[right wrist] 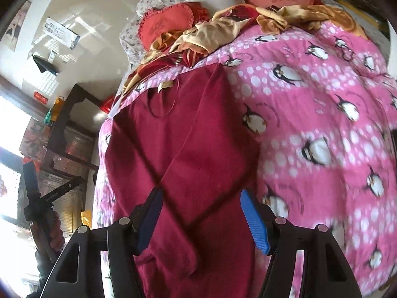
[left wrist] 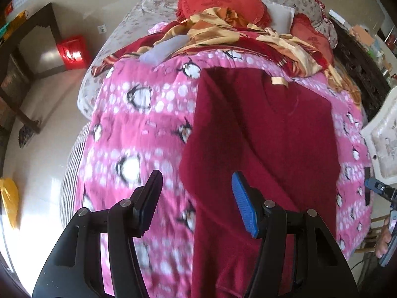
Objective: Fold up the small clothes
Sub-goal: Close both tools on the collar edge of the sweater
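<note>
A dark red knitted sweater (left wrist: 263, 136) lies flat on a pink penguin-print quilt (left wrist: 139, 124), collar and tan label at the far end. Both sides are folded inward into a long strip. It also shows in the right wrist view (right wrist: 178, 154), with one sleeve laid diagonally across it. My left gripper (left wrist: 196, 196) is open and empty above the sweater's left near edge. My right gripper (right wrist: 201, 213) is open and empty above the sweater's near part. The right gripper's tip shows at the left view's right edge (left wrist: 379, 188); the left gripper shows far left in the right view (right wrist: 47, 193).
Crumpled red and gold bedding (left wrist: 223, 32) and red heart pillows (left wrist: 218, 0) lie at the bed's far end. A dark wooden table (left wrist: 27, 57) and red box (left wrist: 72, 52) stand on the floor to the left. A white chair (left wrist: 384, 134) stands at right.
</note>
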`<state>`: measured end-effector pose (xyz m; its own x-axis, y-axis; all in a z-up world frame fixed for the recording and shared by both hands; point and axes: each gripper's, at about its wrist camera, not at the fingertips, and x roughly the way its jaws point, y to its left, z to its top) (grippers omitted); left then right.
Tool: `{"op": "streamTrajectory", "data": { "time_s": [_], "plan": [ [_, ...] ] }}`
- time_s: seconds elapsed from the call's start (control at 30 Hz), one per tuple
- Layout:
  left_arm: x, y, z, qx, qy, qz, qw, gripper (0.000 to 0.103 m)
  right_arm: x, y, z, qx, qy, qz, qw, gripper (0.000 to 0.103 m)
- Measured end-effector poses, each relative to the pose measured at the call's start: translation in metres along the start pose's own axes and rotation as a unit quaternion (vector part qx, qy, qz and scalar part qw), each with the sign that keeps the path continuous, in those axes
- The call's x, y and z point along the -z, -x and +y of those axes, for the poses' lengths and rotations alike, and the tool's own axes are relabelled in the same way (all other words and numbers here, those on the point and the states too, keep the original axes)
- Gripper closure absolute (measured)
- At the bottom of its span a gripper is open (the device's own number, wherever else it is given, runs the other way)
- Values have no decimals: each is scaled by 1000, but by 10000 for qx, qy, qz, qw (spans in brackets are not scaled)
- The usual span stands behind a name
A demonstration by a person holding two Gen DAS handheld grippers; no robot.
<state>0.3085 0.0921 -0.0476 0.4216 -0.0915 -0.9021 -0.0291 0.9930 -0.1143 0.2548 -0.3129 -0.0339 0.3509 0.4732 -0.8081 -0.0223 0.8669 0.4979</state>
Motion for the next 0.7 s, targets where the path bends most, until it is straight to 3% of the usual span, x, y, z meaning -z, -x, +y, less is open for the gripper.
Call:
{"op": "streamTrajectory", "data": {
  "time_s": [0.17, 0.43, 0.57, 0.7],
  "plan": [
    [-42, -24, -4, -62, -96, -16, 9999, 45, -45, -34, 0, 98, 95, 164, 9998, 40],
    [-119, -69, -12, -93, -305, 85, 9995, 45, -129, -73, -1, -122, 54, 227, 9997, 40],
    [-141, -109, -17, -93, -264, 413, 9988, 45, -166, -99, -8, -44, -4, 314, 9995, 40],
    [-152, -130, -12, -205, -17, 377, 9991, 45, -188, -127, -28, 81, -235, 452, 9987, 41]
  ]
}}
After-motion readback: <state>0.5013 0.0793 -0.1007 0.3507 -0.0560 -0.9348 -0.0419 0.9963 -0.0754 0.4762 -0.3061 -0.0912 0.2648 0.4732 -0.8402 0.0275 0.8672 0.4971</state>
